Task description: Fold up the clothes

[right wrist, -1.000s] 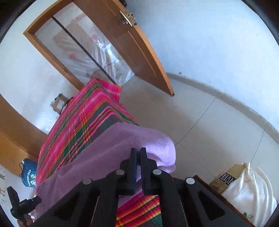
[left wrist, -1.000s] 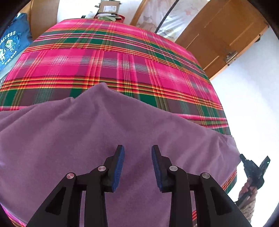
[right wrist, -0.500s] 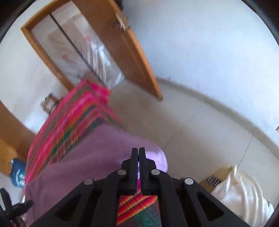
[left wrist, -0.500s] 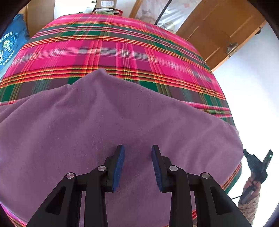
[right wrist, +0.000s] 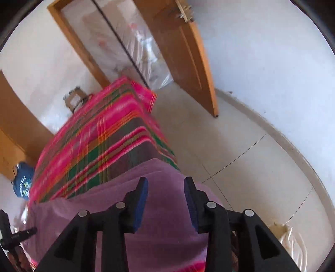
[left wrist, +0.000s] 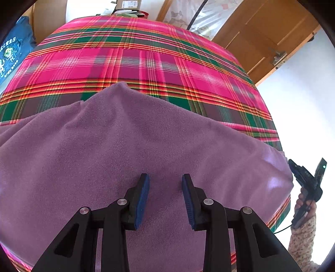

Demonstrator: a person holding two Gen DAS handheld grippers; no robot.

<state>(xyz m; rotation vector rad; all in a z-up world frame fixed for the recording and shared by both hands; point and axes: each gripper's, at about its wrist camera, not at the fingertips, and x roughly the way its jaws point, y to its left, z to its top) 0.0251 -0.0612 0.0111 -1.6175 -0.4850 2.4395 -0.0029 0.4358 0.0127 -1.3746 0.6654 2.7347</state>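
Note:
A purple fleece garment [left wrist: 125, 150] lies spread over the near part of a bed covered with a pink, green and orange plaid cloth [left wrist: 136, 62]. My left gripper [left wrist: 165, 182] is open and empty just above the fleece. My right gripper [right wrist: 166, 184] is open and empty over the garment's right end [right wrist: 167, 230], which hangs at the bed's corner. The right gripper also shows in the left wrist view [left wrist: 307, 184], beside the bed's right edge.
An open wooden door [right wrist: 188, 58] and a tiled floor [right wrist: 240, 157] lie right of the bed. A blue printed garment [left wrist: 12, 52] lies at the bed's far left. A cardboard box [left wrist: 127, 4] stands beyond the bed. A white bag [right wrist: 293, 236] sits on the floor.
My right gripper has opened and let go of the purple fleece edge, which now rests on the bed corner. My left gripper stays open over the fleece.

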